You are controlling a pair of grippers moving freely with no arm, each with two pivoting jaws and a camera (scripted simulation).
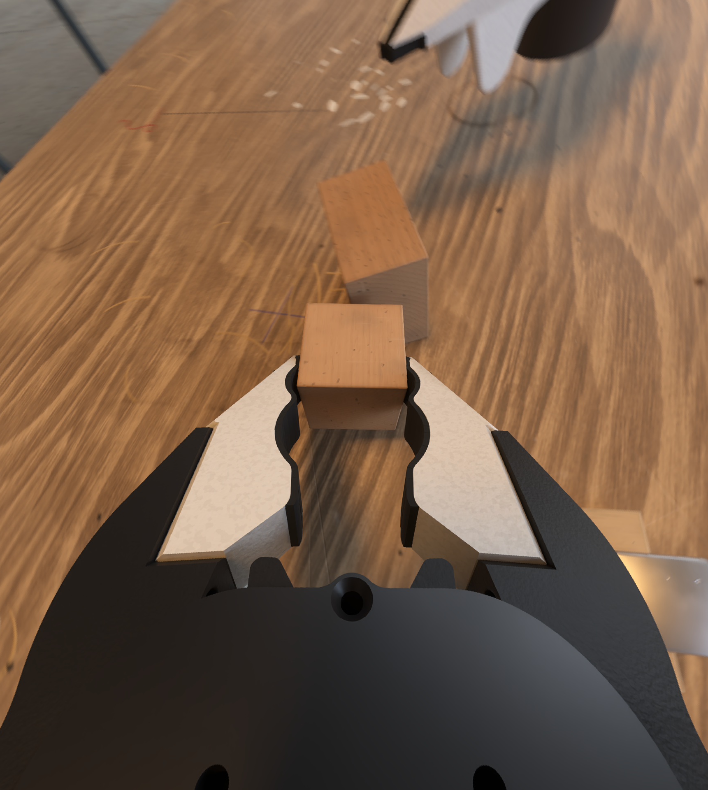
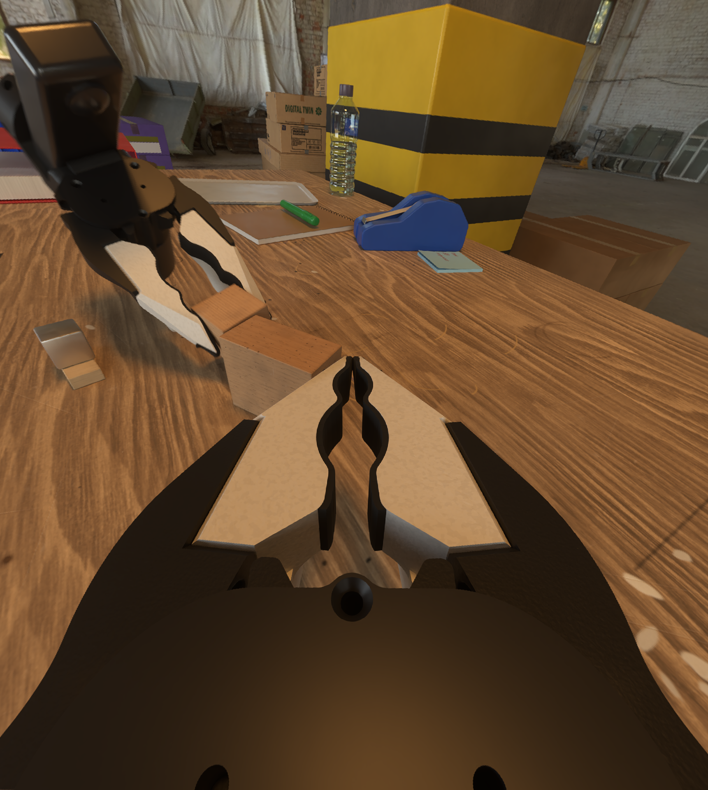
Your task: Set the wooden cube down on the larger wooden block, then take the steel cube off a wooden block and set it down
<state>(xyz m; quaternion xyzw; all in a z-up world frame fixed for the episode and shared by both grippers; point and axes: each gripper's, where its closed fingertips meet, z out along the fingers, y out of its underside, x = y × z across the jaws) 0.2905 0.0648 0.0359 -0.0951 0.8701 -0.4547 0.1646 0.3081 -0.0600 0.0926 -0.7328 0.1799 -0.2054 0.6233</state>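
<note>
Wooden cube (image 1: 353,347) square-on, clamped in left gripper (image 1: 352,376); right gripper (image 2: 352,363) jaws closed, empty

Tan wooden cube (image 1: 352,363), shiny grey steel cube (image 2: 63,342), yellow pillar (image 2: 442,107) with black bands, blue tape dispenser (image 2: 412,224), perhaps yellowish bottle (image 2: 343,141)

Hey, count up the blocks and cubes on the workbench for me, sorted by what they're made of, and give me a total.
Wooden: 3, namely the wooden cube held in the left gripper, the larger wooden block, and the small wooden block under the steel cube.
Steel: 1, the steel cube.
Total: 4
</note>
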